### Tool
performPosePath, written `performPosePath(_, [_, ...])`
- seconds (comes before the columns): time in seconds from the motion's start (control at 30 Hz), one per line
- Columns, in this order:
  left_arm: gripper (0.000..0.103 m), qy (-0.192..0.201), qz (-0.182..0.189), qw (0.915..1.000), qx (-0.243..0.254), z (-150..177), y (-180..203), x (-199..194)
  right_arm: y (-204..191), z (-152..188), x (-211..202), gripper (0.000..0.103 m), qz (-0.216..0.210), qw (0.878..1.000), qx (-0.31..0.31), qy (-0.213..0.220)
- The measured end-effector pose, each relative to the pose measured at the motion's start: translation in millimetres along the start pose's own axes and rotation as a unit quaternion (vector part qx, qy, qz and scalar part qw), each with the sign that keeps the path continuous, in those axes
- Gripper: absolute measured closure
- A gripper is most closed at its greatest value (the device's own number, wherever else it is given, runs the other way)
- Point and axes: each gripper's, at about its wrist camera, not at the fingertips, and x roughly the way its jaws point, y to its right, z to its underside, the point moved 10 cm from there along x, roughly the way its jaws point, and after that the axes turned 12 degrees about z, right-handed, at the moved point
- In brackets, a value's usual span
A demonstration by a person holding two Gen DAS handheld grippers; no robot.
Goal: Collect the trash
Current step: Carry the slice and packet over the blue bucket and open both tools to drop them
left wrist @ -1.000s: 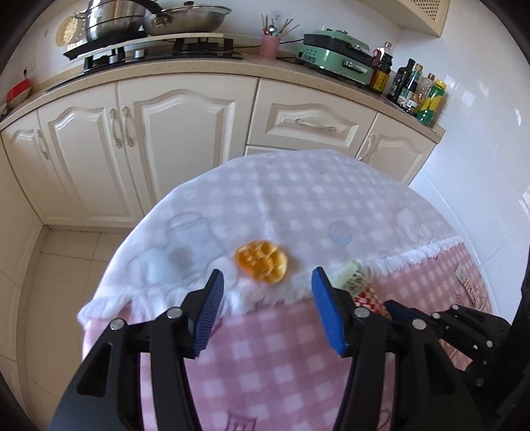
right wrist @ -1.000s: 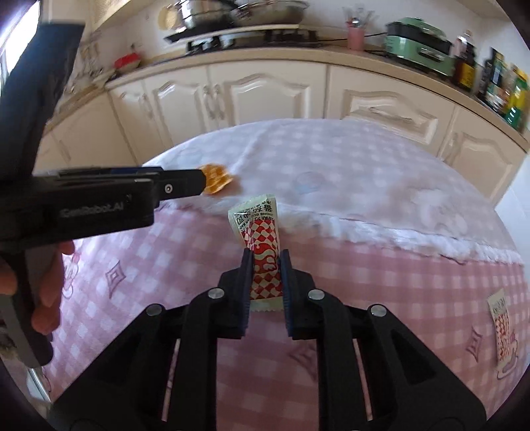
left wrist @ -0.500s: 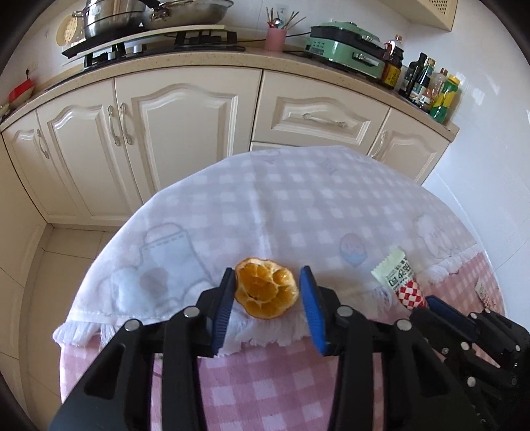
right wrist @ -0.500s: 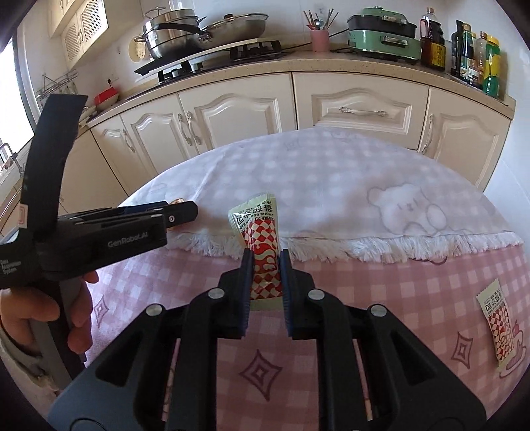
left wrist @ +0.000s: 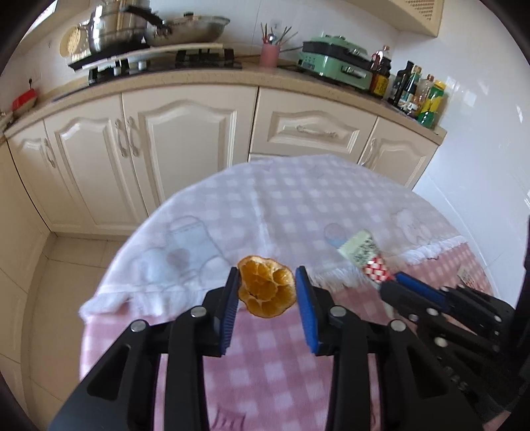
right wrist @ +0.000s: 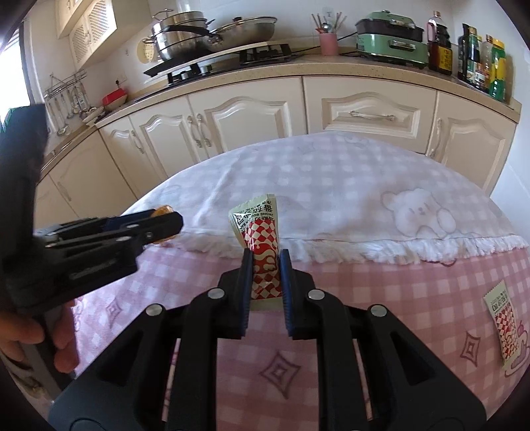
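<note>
A dried orange peel [left wrist: 266, 291] sits between the blue pads of my left gripper [left wrist: 267, 270]. Its jaws are closing and both pads touch the peel, which hangs just above the fringe of the white towel [left wrist: 232, 212]. In the right wrist view the left gripper [right wrist: 165, 222] comes in from the left with a sliver of peel [right wrist: 164, 209] showing at its tip. My right gripper [right wrist: 265, 253] is shut on a red-and-white checked snack wrapper [right wrist: 260, 232], held upright over the pink checked tablecloth [right wrist: 381, 298]. A second, similar wrapper [right wrist: 505, 325] lies flat at the table's right.
Cream cabinets [left wrist: 185, 155] and a counter with a stove, pots [left wrist: 132, 30], a green appliance [left wrist: 338, 63] and bottles [left wrist: 417, 92] stand beyond the table. Tiled floor [left wrist: 66, 272] lies to the left. A person's hand [right wrist: 20, 338] holds the left gripper.
The left gripper moved forward over the orange peel, its jaws narrowed onto it, and the peel has come up off the towel. The right gripper kept its hold on the wrapper.
</note>
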Motion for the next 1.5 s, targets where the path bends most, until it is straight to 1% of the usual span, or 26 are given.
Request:
performPosePath(0.23, [0.07, 0.031, -0.015, 0.9992, 0.021, 10, -4, -69, -40, -2, -35, 0.087, -0.017, 0.999, -0.025, 0.02])
performPosePath(0.4, [0.07, 0.055, -0.032, 0.9978, 0.019, 25, -24, -119, -81, -3, -70, 0.087, -0.031, 0.997, -0.051, 0.041])
performPosePath(0.53, [0.07, 0.077, -0.047, 0.9959, 0.007, 41, -48, -163, -126, 2, -94, 0.087, -0.049, 0.995, -0.076, 0.052])
performPosePath(0.63, [0.07, 0.088, -0.065, 0.994, 0.0, 55, -70, -193, -172, 10, -110, 0.087, -0.069, 0.991, -0.101, 0.057])
performPosePath(0.77, [0.07, 0.1, -0.084, 0.9913, -0.014, 79, -104, -233, -226, 23, -119, 0.087, -0.092, 0.986, -0.128, 0.056])
performPosePath(0.93, [0.07, 0.104, -0.113, 0.9873, -0.038, 109, -155, -268, -294, 42, -117, 0.087, -0.124, 0.98, -0.154, 0.038])
performPosePath(1.07, [0.07, 0.1, -0.131, 0.9843, -0.064, 134, -201, -284, -345, 59, -109, 0.087, -0.146, 0.973, -0.175, 0.021])
performPosePath(1.27, [0.07, 0.084, -0.139, 0.9805, -0.111, 167, -260, -284, -395, 84, -79, 0.087, -0.158, 0.968, -0.197, -0.009])
performPosePath(1.37, [0.07, 0.077, -0.141, 0.9786, -0.129, 177, -282, -278, -407, 92, -61, 0.087, -0.157, 0.967, -0.201, -0.024])
performPosePath(1.43, [0.07, 0.074, -0.127, 0.9783, -0.146, 181, -294, -271, -413, 98, -49, 0.087, -0.154, 0.966, -0.205, -0.032])
performPosePath(1.5, [0.069, 0.071, -0.125, 0.9775, -0.154, 182, -301, -263, -415, 102, -41, 0.087, -0.15, 0.967, -0.204, -0.038])
